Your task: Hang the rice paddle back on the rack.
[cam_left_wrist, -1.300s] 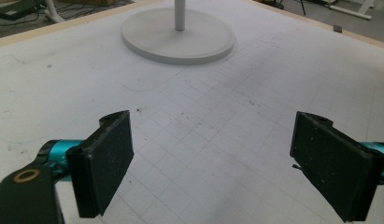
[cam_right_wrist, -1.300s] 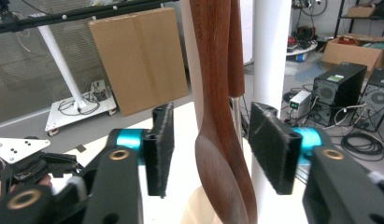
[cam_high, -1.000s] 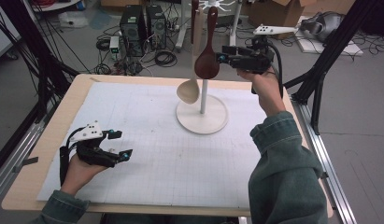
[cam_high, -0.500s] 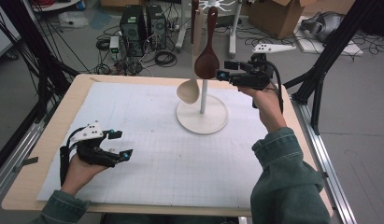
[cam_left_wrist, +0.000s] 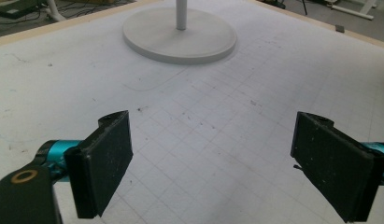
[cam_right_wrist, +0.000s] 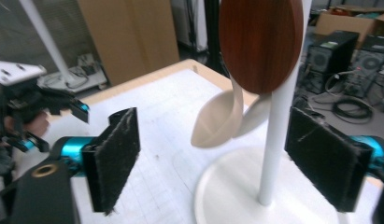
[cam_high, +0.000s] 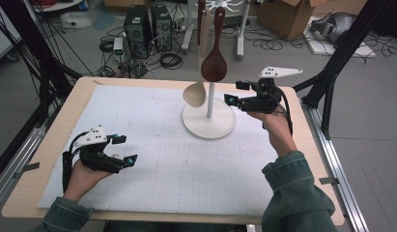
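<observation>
While the left gripper (cam_high: 120, 151) rests low over the white gridded mat (cam_high: 152, 159) near the table's front left corner, its 2 black jaws stand wide apart with only bare mat between them, as the left gripper view shows. Across the table (cam_high: 51, 145), the right gripper (cam_high: 240, 93) is held in the air just to the right of the white stand (cam_high: 209, 121), pointing at its pole. Its jaws have just been opening and now stand well apart; in the right gripper view the pole (cam_right_wrist: 278, 140) rises between them, nearer the right-hand pad, and neither pad presses on anything.

A dark brown wooden spoon (cam_high: 214, 63) hangs from the top of the stand, bowl downward, close against the pole and clear of the right gripper's jaws. In the right gripper view its bowl (cam_right_wrist: 260, 42) hangs above and ahead of the pads. 1 pale cream spoon (cam_high: 194, 94) hangs lower on the stand's left side, its bowl above the round base (cam_high: 196, 128). The base sits on the mat toward the far middle of the table, well apart from the left gripper.
</observation>
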The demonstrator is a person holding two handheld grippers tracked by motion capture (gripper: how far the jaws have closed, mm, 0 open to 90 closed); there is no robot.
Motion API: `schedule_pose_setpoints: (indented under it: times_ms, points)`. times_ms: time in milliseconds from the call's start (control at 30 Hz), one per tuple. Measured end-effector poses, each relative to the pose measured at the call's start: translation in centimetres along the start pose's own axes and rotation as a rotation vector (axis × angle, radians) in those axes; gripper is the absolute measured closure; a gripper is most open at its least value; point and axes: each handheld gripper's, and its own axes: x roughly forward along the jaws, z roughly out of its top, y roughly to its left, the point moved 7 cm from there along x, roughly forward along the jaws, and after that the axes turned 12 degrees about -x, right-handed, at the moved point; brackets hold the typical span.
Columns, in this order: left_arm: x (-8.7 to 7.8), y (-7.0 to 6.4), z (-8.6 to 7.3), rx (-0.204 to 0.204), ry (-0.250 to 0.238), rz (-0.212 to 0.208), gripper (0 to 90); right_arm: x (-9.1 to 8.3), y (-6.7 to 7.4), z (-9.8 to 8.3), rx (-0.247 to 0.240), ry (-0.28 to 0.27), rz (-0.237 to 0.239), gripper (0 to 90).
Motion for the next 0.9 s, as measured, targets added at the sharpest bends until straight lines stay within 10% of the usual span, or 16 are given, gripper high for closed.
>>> schedule_pose_setpoints:
  times_ms: [900]
  points:
    - [0.0,0.4,-0.2,-0.016,0.01,0.013,9.4,0.0,3.2,-6.2,-0.014,0.067,-0.032,11.8]
